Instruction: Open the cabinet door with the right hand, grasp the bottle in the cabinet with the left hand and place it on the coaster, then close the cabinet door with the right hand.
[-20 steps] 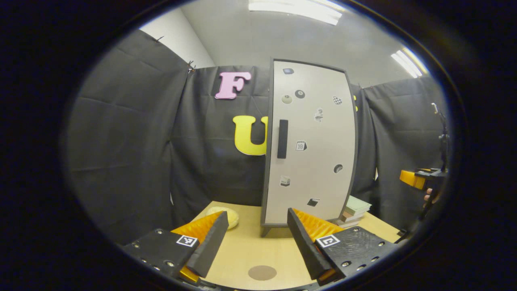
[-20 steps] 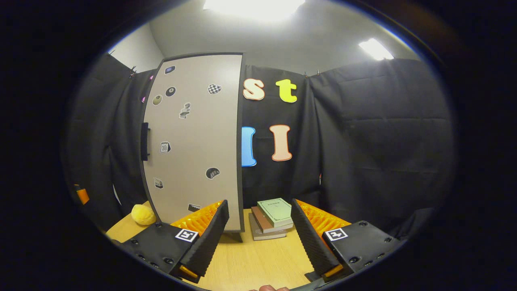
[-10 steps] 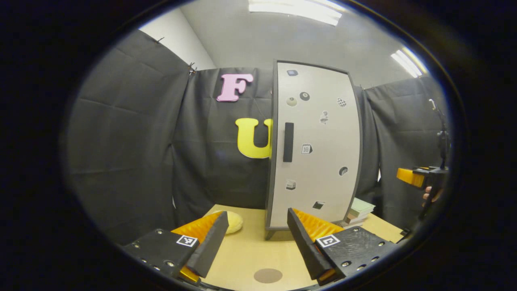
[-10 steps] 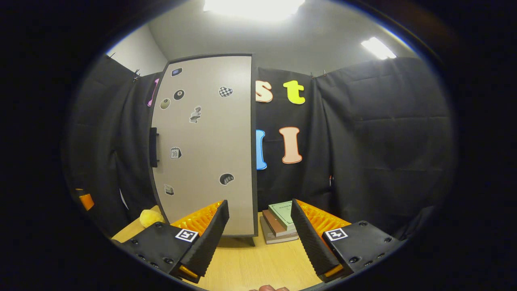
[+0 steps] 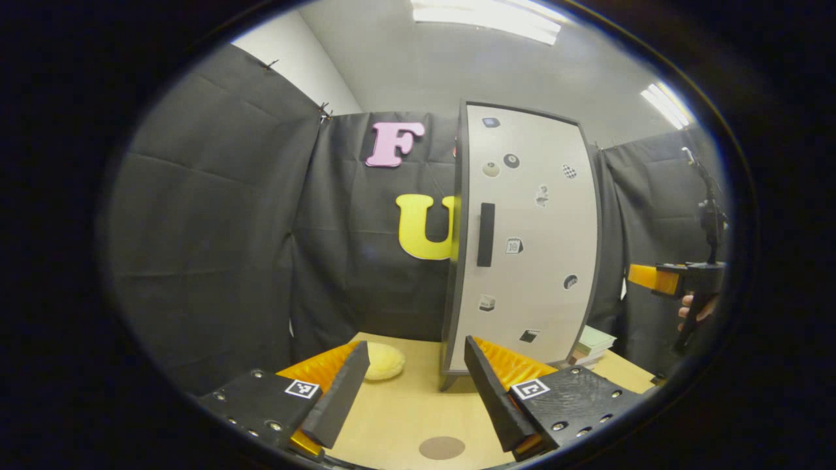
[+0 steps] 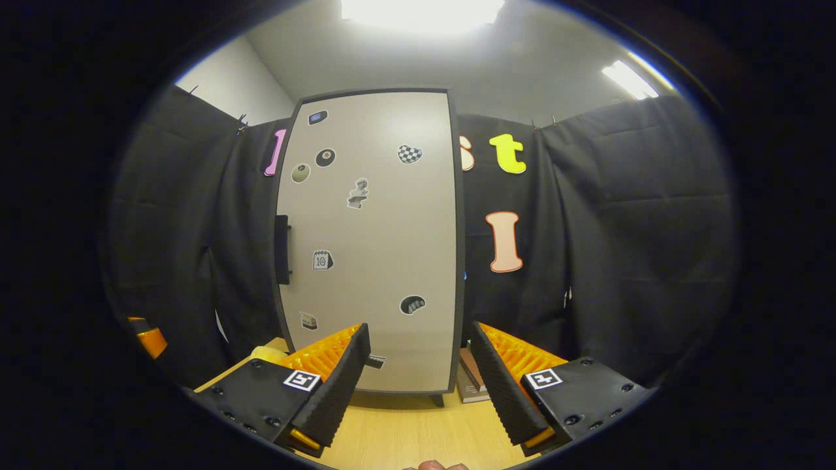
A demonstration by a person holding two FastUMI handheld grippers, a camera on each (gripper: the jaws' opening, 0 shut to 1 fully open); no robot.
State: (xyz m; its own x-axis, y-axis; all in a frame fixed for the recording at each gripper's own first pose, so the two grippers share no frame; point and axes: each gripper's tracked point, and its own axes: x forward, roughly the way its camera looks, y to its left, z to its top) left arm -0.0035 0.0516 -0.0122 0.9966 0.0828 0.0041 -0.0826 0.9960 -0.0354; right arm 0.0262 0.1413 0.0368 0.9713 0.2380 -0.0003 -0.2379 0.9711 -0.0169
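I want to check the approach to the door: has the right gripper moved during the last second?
Yes. In the right gripper view the cabinet now stands nearer the middle and hides more of the books, so the right gripper has swung left, toward the door.

Staged recording booth inside an office-type room, not a lived-in home. Black cloth (image 6: 627,215) hangs on all sides, pinned along its top edge. Above it a plain white wall (image 5: 294,72) and grey ceiling with fluorescent strip lights (image 5: 483,14). One light wooden table (image 5: 405,411) carries a small set: a tall pale cabinet (image 6: 372,241) dotted with stickers, a short stack of books (image 5: 591,344), a yellow soft lump (image 5: 384,360), a round brown coaster (image 5: 441,448). Props, arranged for demonstration.
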